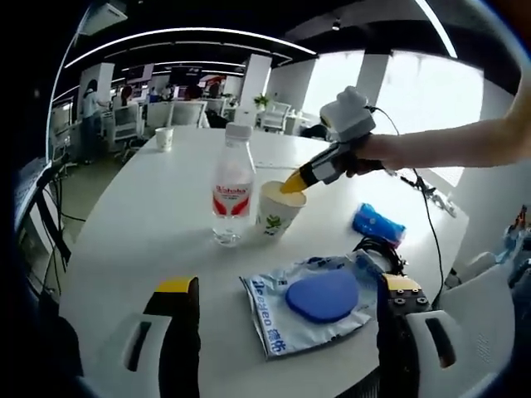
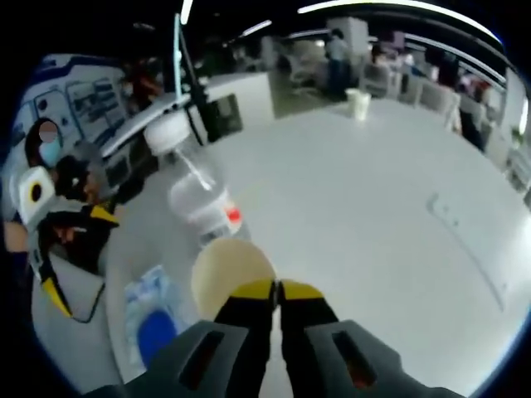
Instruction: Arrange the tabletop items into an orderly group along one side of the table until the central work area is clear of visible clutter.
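Mid-tidy at the white bench [image 1: 149,215]: my right tongs [image 1: 292,184] are pinched on the rim of the paper cup [image 1: 278,209], jaws closed with the cup wall between them, as the right gripper view shows the yellow tips meeting over the cup mouth [image 2: 231,274]. My left tongs [image 1: 286,292] hang wide open w/ nothing held, low over the near edge.

The cup stands just beside the water bottle [image 1: 233,186], both roughly mid-bench; I can't tell if they touch. Nearer me lies a clear plastic packet [image 1: 274,319] w/ a blue pad [image 1: 323,296] inside, and toward the right edge a blue wrapped pack [image 1: 377,222] next to some black cable [image 1: 377,249]. A second paper cup [image 1: 164,138] sits at the far edge.

To do this step well, as I judge it: a thin rim grip is weak, so lift only slightly or slide, keep the cup upright, and move slowly. I can't see whether it holds liquid, so I treat it as full. Steer it away from the bottle, which would tip easily if nudged. Set it down along one edge, flat, before I release.
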### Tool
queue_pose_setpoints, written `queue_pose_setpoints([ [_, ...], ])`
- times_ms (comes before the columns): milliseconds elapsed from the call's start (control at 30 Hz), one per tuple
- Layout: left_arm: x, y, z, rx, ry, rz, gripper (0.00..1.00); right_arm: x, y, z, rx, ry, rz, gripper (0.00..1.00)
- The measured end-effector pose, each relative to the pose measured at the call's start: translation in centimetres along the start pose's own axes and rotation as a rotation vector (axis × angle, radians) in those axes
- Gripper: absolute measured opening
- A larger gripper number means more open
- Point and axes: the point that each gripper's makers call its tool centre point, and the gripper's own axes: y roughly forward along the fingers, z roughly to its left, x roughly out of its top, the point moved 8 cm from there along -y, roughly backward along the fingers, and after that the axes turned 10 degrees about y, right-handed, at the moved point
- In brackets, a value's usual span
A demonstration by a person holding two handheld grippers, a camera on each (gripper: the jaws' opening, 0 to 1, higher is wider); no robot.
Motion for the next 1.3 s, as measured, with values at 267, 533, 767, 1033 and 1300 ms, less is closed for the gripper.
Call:
queue_pose_setpoints([
  [267,0.2,-0.2,0.4,0.017,-0.022,-0.014,0.88,0.8,0.8,-1.2,0.022,-0.039,0.037,0.0],
  [533,-0.2,-0.5,0.5,0.034,-0.043,-0.015,0.87,1.3,1.1,-1.0,0.063,-0.087,0.049,0.0],
  [767,-0.5,-0.6,0.6,0.049,-0.052,-0.006,0.86,1.7,1.5,-1.4,0.055,-0.138,0.056,0.0],
  [1033,-0.7,-0.7,0.6,0.051,-0.057,-0.007,0.87,1.7,1.4,-1.2,0.048,-0.141,0.043,0.06],
  [1300,-0.4,-0.7,1.0,0.056,-0.051,-0.015,0.88,1.7,1.4,-0.8,0.057,-0.142,0.029,0.08],
])
